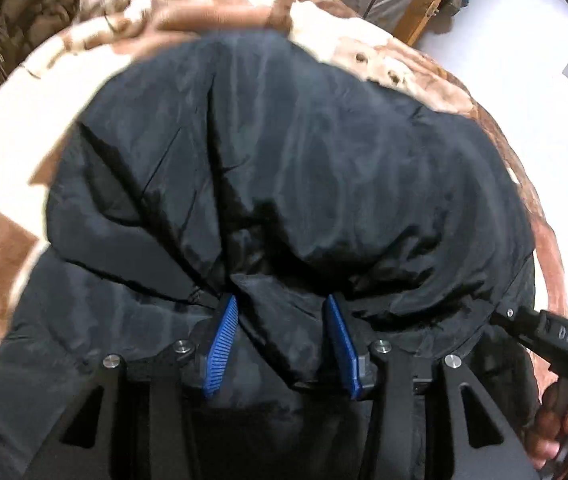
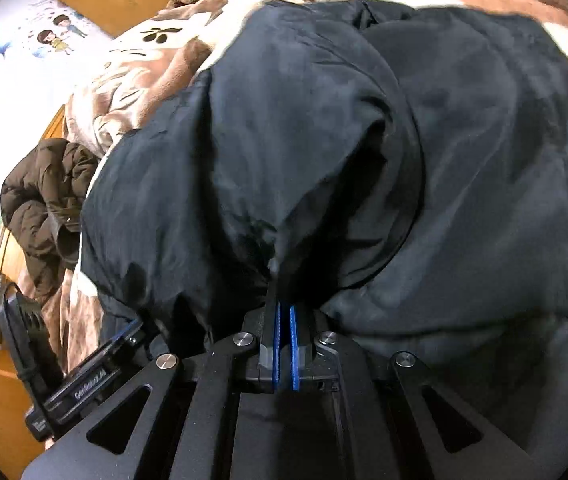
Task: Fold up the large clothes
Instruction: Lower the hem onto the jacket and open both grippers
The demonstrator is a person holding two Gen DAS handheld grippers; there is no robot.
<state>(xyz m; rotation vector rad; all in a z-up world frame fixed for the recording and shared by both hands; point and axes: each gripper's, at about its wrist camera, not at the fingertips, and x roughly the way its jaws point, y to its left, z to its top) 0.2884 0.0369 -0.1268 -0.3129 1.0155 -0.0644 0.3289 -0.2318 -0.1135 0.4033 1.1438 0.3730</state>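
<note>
"DAS" is embossed on the right tool [image 1: 556, 340].

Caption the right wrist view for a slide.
Right gripper shut on a fold of the black coat lying on a brown blanket.

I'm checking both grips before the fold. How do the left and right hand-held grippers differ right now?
The left hand-held gripper has its blue pads set apart with a bunch of the black jacket between them; the right hand-held gripper has its pads nearly together, pinching a thin fold of it. Both meet the same jacket on the brown blanket.
</note>
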